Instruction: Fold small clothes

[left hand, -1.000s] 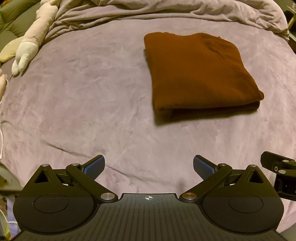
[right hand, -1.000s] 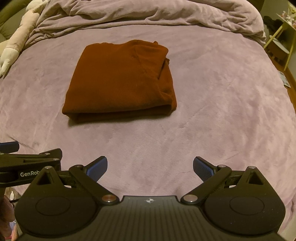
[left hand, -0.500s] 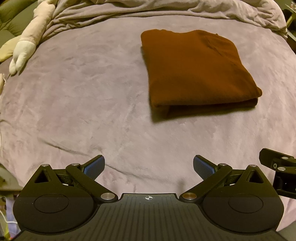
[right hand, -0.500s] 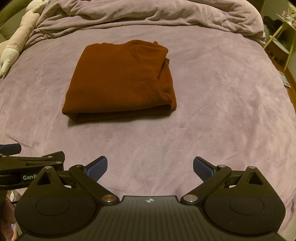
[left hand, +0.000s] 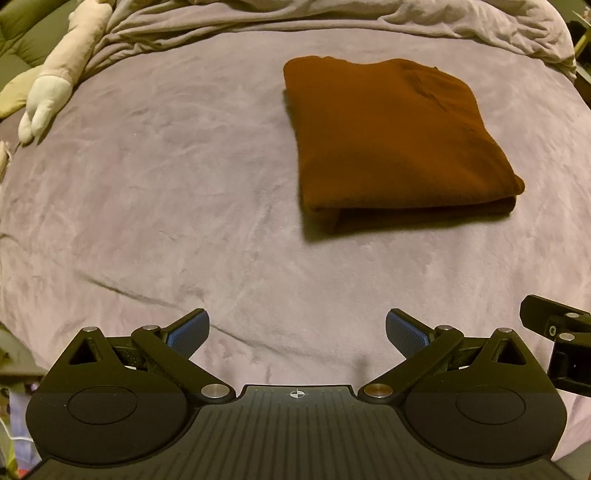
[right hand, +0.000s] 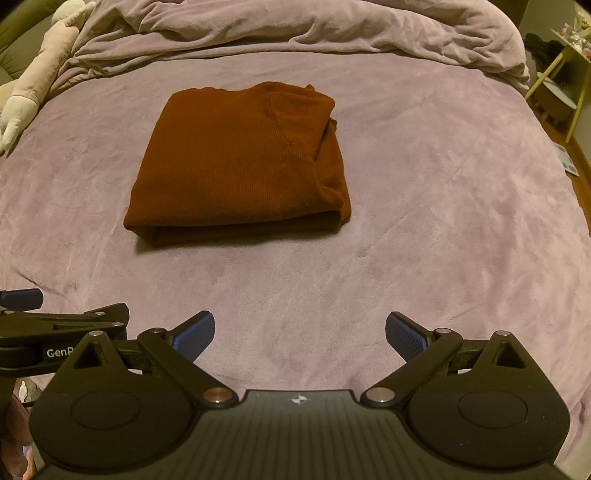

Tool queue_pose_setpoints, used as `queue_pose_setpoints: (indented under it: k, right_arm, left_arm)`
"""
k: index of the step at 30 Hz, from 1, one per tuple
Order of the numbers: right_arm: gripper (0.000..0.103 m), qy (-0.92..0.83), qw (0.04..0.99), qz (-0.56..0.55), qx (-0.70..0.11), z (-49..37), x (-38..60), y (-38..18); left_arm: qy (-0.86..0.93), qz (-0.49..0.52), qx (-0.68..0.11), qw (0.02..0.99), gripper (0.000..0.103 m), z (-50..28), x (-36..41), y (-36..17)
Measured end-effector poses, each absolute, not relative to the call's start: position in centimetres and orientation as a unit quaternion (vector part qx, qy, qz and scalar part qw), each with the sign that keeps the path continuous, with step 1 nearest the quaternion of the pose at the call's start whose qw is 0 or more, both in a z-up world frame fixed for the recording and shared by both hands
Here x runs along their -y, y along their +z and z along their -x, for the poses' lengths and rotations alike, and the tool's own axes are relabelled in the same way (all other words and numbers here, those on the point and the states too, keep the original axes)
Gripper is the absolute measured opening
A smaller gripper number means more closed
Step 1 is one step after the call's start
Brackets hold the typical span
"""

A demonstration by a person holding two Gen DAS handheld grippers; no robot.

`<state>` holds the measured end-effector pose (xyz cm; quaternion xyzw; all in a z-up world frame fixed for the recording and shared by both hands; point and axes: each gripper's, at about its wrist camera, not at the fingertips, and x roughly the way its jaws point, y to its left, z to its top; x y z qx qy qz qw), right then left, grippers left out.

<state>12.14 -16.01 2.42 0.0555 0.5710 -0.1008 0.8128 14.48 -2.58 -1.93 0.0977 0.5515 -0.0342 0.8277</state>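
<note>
A: Where does the folded rust garment [right hand: 240,162] lie?
B: Upper centre of the right view, edges squared, bare purple blanket [right hand: 424,221] all around it
A: The tongs?
B: Left gripper [left hand: 297,328] and right gripper [right hand: 300,328] both spread, empty, low in frame

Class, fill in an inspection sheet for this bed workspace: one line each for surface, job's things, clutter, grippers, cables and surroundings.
Surface: mauve plush blanket spread over the bed, lightly creased; bunched bedding along the far edge.
Job's things: one rust-brown garment lying folded into a flat rectangle, touched by neither gripper.
Clutter: pale plush toy at the far left edge.
Grippers: left gripper open, holding nothing, short of the garment; right gripper open, holding nothing, likewise.
Cables: nothing seen for certain.
Surroundings: light wooden furniture at right; papers on the floor.
</note>
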Motion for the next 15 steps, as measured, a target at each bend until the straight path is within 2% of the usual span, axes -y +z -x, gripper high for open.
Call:
queue_pose_setpoints:
  k: [15]
  right_arm:
    - [0.099,-0.101,0.813,-0.055,-0.571,-12.25,16.08,2.51]
  left_arm:
    - [-0.037,-0.094,-0.557,0.824,0.103,-14.59,2.56,-2.05]
